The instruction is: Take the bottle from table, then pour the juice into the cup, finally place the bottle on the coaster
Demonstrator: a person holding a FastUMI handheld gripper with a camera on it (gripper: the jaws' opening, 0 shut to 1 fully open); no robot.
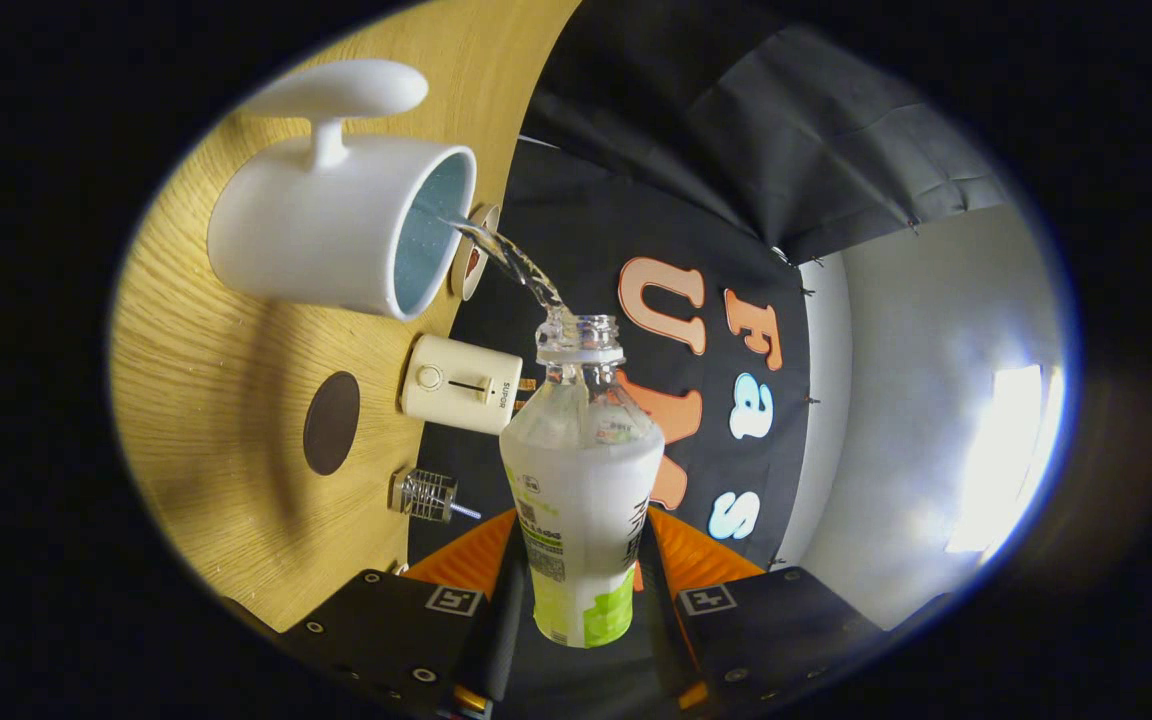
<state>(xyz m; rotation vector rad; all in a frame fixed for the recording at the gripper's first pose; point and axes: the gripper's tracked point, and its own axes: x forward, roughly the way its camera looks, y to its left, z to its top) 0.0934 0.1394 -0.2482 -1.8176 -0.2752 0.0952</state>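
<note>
Jaws clamped on bottle (pixel 581 510), tipped sideways, juice (pixel 516 265) streaming into cup (pixel 336 225)

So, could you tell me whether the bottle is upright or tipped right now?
Tipped. The bottle, clamped between the gripper fingers, leans its open neck toward the white cup, and a stream of liquid runs from its mouth into the cup.

Light wooden table (pixel 206 400) against black cloth wall (pixel 786 150), pale grey wall (pixel 896 400) with bright light patch (pixel 1006 450) beside.
</note>
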